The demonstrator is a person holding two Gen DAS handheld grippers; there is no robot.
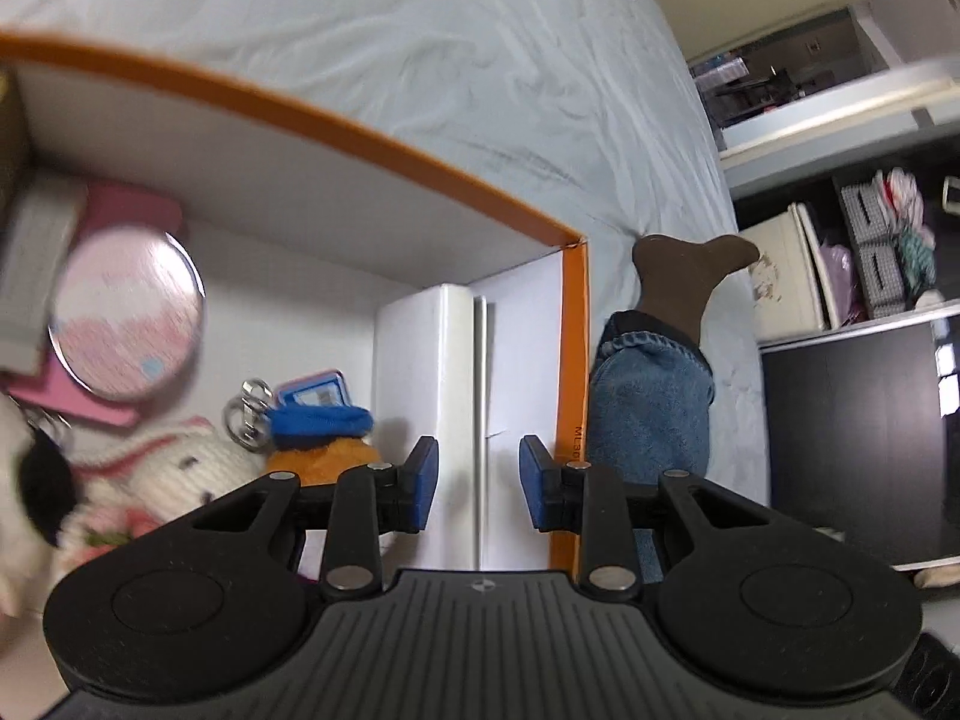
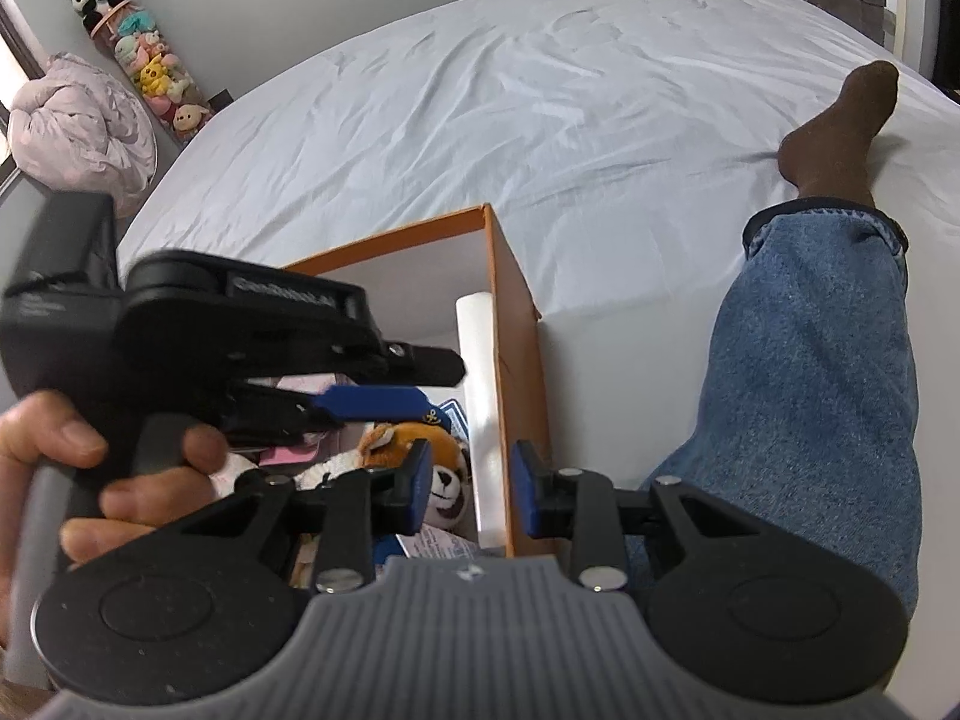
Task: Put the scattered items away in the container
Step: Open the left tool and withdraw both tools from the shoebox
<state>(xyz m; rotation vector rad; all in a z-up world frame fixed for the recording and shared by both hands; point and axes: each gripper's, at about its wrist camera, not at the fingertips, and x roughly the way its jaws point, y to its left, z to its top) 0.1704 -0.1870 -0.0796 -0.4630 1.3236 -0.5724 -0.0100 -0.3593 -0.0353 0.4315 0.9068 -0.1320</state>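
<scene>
Hovering over the open orange-edged box [image 1: 372,138] on the white bedsheet [image 1: 420,30], the left gripper [image 1: 477,480] has its blue pads a narrow gap apart with nothing between them. Just past it, at twelve o'clock, a tall white carton [image 1: 432,372] stands in the box's corner. At nine o'clock lies an orange plush toy [image 1: 324,438] with a blue cap, a key ring [image 1: 249,414] beside it, and a white knitted bunny [image 1: 180,468] further that way. A round pink mirror [image 1: 126,312] lies at ten o'clock. In the right wrist view, the right gripper [image 2: 471,486] is also narrowly parted and empty above the same box. At ten o'clock from it, a hand [image 2: 90,462] holds the left gripper. A leg in jeans [image 2: 828,372] rests on the sheet at two o'clock.
</scene>
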